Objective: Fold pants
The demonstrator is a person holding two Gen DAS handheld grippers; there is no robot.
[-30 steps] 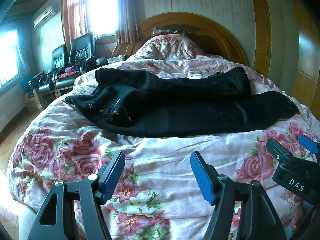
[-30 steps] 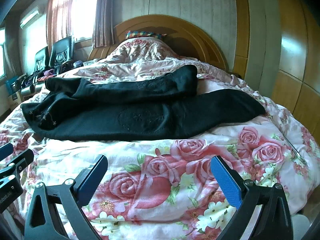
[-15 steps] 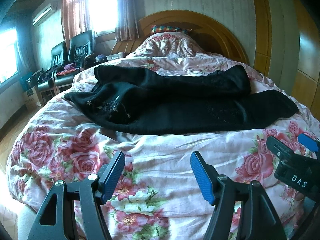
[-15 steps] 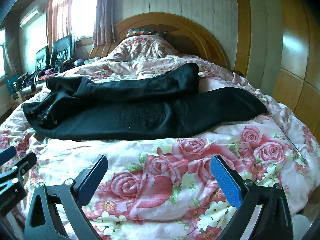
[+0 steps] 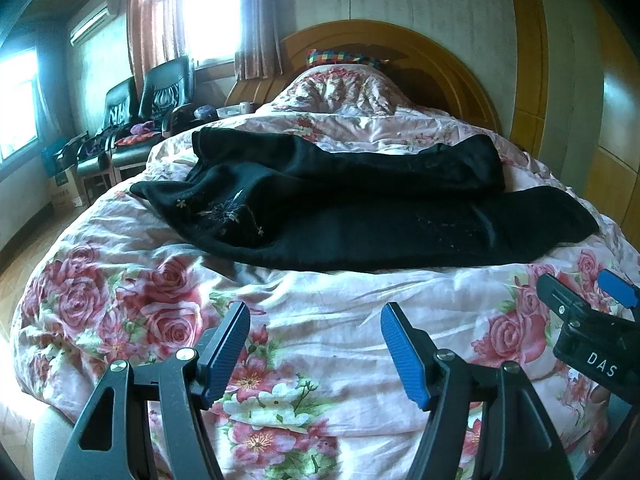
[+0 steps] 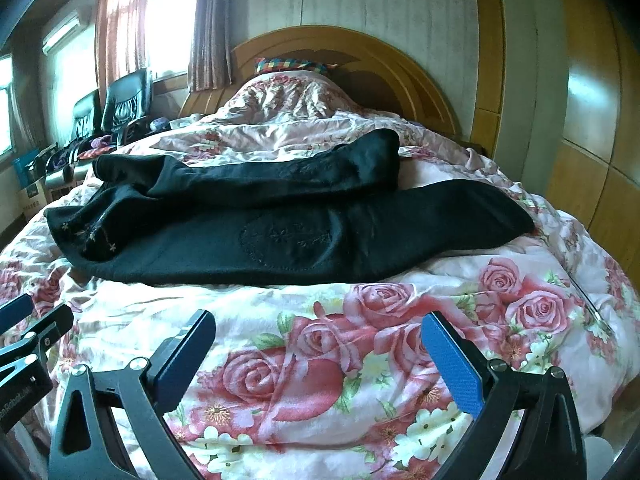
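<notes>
Black pants (image 5: pixel 360 208) lie sideways across the floral quilt (image 5: pixel 320 320), waist at the left, legs pointing right, the far leg bunched over the near one. They also show in the right wrist view (image 6: pixel 280 224). My left gripper (image 5: pixel 314 344) is open and empty, above the quilt in front of the pants' near edge. My right gripper (image 6: pixel 316 354) is open and empty, also short of the pants. The right gripper shows at the edge of the left wrist view (image 5: pixel 588 320); the left gripper shows at the left edge of the right wrist view (image 6: pixel 24 344).
A wooden headboard (image 5: pixel 400 52) and a heaped quilt with a checked pillow (image 5: pixel 344 58) are at the far end. Black armchairs (image 5: pixel 152 100) and boxes stand at the left by the windows. Wooden wardrobe panels (image 6: pixel 592 128) line the right.
Both grippers have crept slightly forward toward the pants and tilted a little. Their jaws stay open. The pants have not moved.
</notes>
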